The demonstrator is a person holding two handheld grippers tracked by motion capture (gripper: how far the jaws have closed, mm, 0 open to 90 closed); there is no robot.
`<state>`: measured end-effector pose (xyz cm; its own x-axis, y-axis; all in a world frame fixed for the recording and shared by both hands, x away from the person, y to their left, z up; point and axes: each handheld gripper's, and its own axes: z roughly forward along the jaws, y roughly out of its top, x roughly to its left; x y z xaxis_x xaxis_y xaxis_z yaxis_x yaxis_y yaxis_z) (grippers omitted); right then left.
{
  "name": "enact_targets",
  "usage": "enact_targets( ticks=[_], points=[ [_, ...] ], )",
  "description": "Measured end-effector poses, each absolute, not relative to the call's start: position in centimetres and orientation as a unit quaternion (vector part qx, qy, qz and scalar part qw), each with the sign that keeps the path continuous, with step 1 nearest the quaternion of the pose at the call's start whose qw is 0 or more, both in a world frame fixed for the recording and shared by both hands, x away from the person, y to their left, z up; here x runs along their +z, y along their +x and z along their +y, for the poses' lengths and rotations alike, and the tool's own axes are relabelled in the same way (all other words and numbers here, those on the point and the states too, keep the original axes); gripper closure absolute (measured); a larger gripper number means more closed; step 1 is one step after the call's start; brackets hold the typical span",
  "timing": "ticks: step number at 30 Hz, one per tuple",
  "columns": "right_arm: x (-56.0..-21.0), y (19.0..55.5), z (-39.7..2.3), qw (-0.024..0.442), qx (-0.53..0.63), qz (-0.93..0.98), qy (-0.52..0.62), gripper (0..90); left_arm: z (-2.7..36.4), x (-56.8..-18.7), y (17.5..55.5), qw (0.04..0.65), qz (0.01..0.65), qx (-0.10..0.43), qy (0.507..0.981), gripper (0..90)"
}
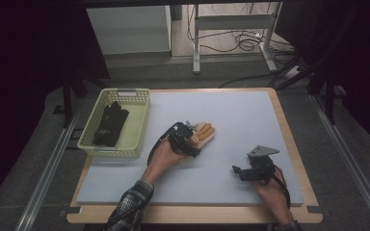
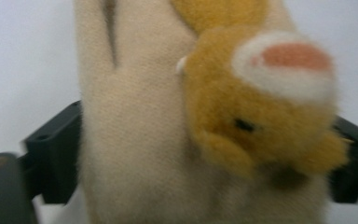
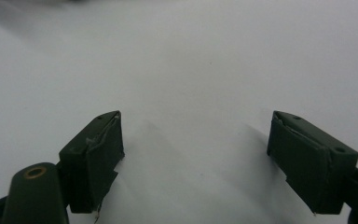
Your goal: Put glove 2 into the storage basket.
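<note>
Left claw (image 1: 196, 138) is over the plush glove (image 1: 203, 132), mid-tabletop (image 1: 250, 115), just right of the yellow basket (image 1: 139, 126). In the left gripper view the cream glove with its orange animal face (image 2: 261, 107) sits between the jaws; whether the pads press on it I cannot tell, so no confirmed grip. Right claw (image 1: 236, 170) rests on the near-right of the tabletop, well apart from the glove, jaws wide apart with nothing between them. Dark glove (image 1: 110, 123) lies inside the basket at far left.
</note>
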<state>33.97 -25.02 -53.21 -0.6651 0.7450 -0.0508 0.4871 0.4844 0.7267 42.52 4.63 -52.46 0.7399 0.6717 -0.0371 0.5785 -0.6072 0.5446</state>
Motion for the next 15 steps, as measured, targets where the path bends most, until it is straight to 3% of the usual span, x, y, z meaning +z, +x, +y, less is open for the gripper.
enact_targets(
  ticks=[9, 15],
  points=[
    [-53.2, 34.0, -25.0, 0.184, 0.353, 0.841, 0.366, 18.0, 5.1, -51.8, 41.8, 0.274, 0.353, 0.082, 0.891, 50.6],
    [-53.2, 34.0, -25.0, 0.183, 0.352, 0.842, 0.366, 18.0, 5.9, -51.6, 41.8, 0.291, 0.362, 0.057, 0.884, 60.0]
  ],
)
